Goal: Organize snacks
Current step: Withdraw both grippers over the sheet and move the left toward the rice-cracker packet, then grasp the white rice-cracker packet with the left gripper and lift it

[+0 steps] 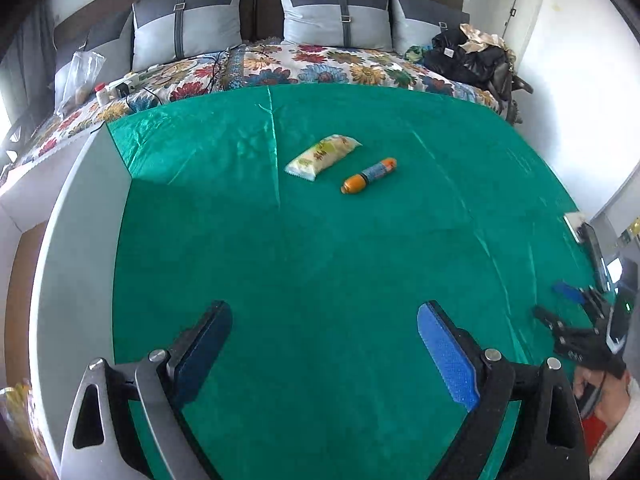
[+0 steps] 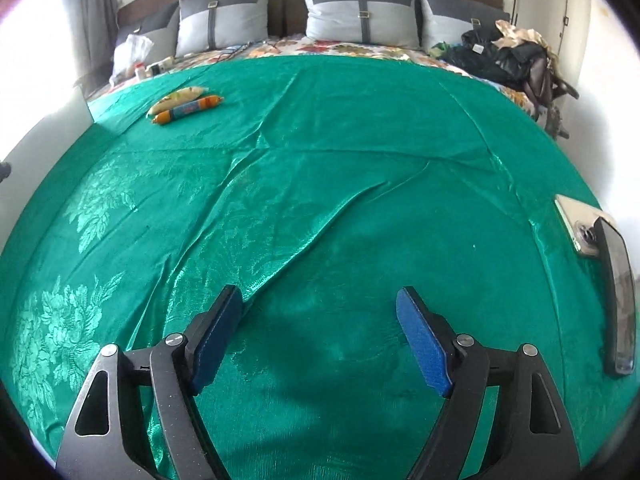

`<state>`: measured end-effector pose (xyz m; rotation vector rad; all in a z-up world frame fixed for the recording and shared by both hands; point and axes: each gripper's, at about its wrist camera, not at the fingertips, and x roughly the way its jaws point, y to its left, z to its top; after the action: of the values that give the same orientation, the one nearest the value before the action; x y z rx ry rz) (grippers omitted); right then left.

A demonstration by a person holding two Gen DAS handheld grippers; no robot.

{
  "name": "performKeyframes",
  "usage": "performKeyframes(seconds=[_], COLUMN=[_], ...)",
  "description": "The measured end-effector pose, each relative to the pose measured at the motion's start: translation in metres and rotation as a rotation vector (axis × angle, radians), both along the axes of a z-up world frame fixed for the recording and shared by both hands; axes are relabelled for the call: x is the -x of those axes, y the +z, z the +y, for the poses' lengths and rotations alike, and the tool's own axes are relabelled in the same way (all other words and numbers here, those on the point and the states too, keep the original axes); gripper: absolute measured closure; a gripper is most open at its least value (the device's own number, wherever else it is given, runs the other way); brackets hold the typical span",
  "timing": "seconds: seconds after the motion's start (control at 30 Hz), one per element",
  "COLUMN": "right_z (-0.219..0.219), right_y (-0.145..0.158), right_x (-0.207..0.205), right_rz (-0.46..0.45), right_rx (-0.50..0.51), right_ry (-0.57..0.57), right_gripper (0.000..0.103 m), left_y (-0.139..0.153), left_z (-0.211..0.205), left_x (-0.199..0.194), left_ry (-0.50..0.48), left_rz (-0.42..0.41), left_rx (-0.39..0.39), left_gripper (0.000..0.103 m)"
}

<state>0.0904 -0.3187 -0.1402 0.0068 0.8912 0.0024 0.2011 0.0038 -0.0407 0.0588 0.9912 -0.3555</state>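
Note:
A pale yellow snack packet [image 1: 322, 155] lies on the green cloth [image 1: 320, 260], with an orange sausage-shaped snack [image 1: 368, 175] with a blue label just right of it. Both also show far off at the upper left of the right wrist view: the packet [image 2: 178, 97] and the orange snack [image 2: 188, 110] side by side. My left gripper [image 1: 325, 320] is open and empty, well short of the snacks. My right gripper [image 2: 319, 304] is open and empty over bare cloth [image 2: 320, 200], far from them. It also shows at the right edge of the left wrist view [image 1: 560, 304].
A phone [image 2: 576, 224] and a black flat device [image 2: 618, 300] lie at the cloth's right edge. A white board edge [image 1: 76, 260] borders the cloth on the left. Behind are a floral bedspread [image 1: 320, 64], pillows [image 1: 336, 16], dark clothes [image 1: 472, 56] and a plastic bag [image 1: 80, 76].

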Motion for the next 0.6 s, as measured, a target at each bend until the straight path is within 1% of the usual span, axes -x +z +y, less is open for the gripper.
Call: performKeyframes(seconds=[0.03, 0.13, 0.27, 0.4, 0.5, 0.53, 0.57, 0.6], right_z=[0.000, 0.000, 0.001, 0.001, 0.001, 0.001, 0.001, 0.001], right_y=[-0.001, -0.002, -0.004, -0.005, -0.005, -0.006, -0.006, -0.006], right_x=[0.008, 0.006, 0.009, 0.009, 0.009, 0.009, 0.009, 0.009], right_rz=[-0.001, 0.000, 0.002, 0.002, 0.002, 0.002, 0.002, 0.002], right_rx=[0.000, 0.002, 0.004, 0.001, 0.001, 0.001, 0.001, 0.001], right_ry=[0.001, 0.005, 0.010, 0.014, 0.014, 0.014, 0.014, 0.014], right_gripper=[0.020, 0.018, 0.017, 0.016, 0.015, 0.015, 0.015, 0.015], left_y=[-0.001, -0.005, -0.021, -0.044, -0.068, -0.076, -0.079, -0.079], left_z=[-0.001, -0.011, -0.037, -0.069, -0.089, -0.092, -0.092, -0.087], left_x=[-0.022, -0.082, -0.143, -0.181, -0.200, -0.204, -0.206, -0.208], left_ry=[0.011, 0.025, -0.033, -0.135, -0.195, -0.202, -0.206, -0.201], left_rz=[-0.001, -0.019, -0.030, -0.030, -0.026, -0.012, -0.004, 0.015], left_rx=[-0.006, -0.040, -0.105, -0.160, -0.245, -0.267, -0.240, -0.169], left_gripper=[0.010, 0.010, 0.010, 0.014, 0.019, 0.026, 0.037, 0.048])
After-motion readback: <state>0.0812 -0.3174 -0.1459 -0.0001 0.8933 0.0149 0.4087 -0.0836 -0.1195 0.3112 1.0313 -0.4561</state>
